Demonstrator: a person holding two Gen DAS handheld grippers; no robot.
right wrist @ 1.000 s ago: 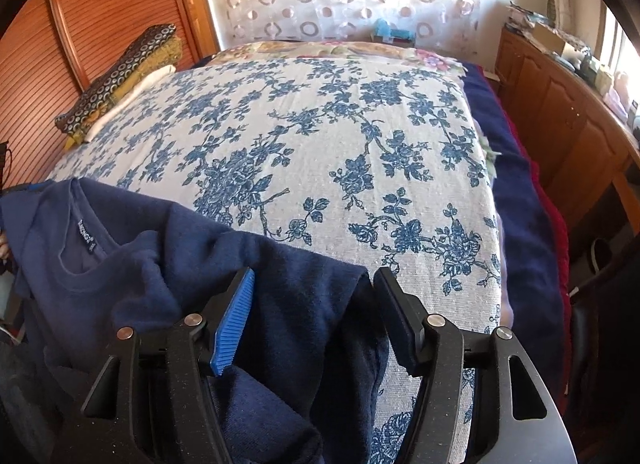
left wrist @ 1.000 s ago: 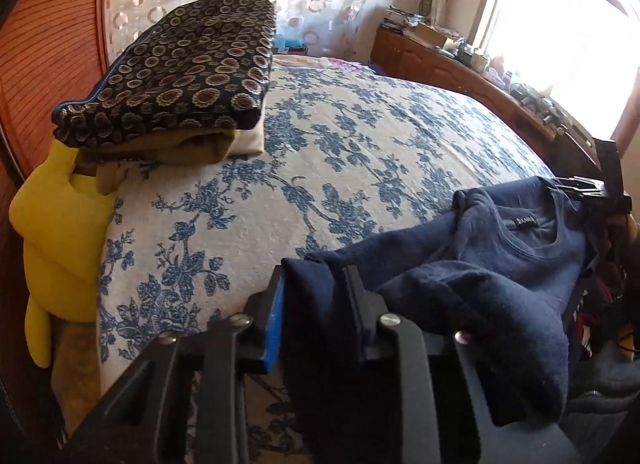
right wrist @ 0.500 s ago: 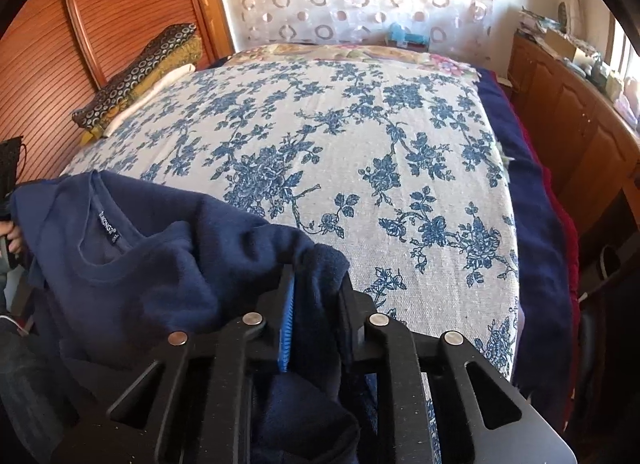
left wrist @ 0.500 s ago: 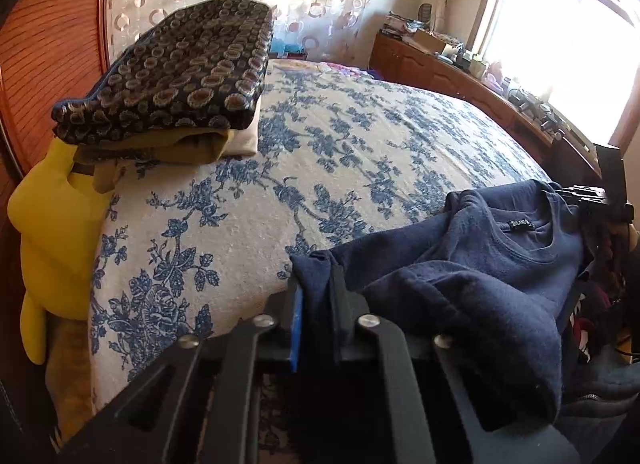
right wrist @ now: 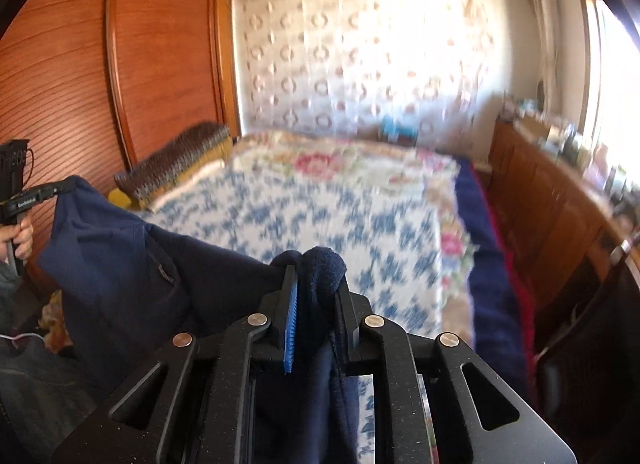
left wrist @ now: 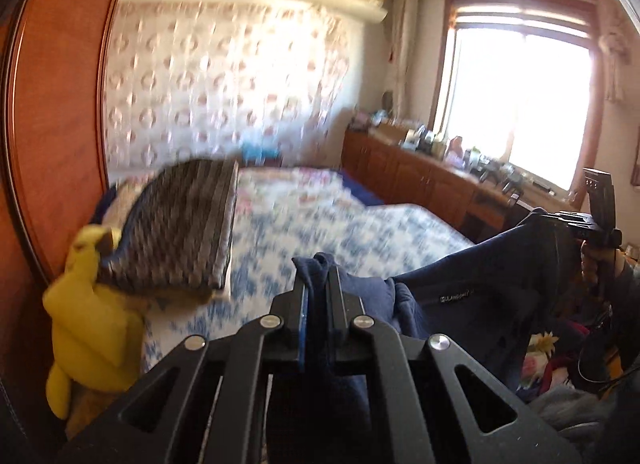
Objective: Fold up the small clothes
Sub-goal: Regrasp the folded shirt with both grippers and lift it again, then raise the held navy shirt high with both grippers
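A small navy sweater (left wrist: 480,280) hangs stretched between my two grippers, lifted above the near edge of the bed. My left gripper (left wrist: 318,284) is shut on one edge of the sweater, with cloth bunched between its jaws. My right gripper (right wrist: 314,284) is shut on the other edge; the sweater (right wrist: 120,264) spreads away to its left. The right gripper also shows at the far right of the left wrist view (left wrist: 576,223), and the left gripper at the far left of the right wrist view (right wrist: 60,187). Both views are blurred by motion.
The bed (right wrist: 320,207) with a blue floral cover lies ahead. A stack of folded patterned bedding (left wrist: 180,223) and a yellow plush toy (left wrist: 92,304) sit at its left end by the wooden headboard (right wrist: 60,63). A wooden cabinet (left wrist: 420,179) with clutter runs under the window.
Both grippers closed on the sweater's edges, then lifted it off the bed. The views now tilt upward and the sweater hangs stretched between them.
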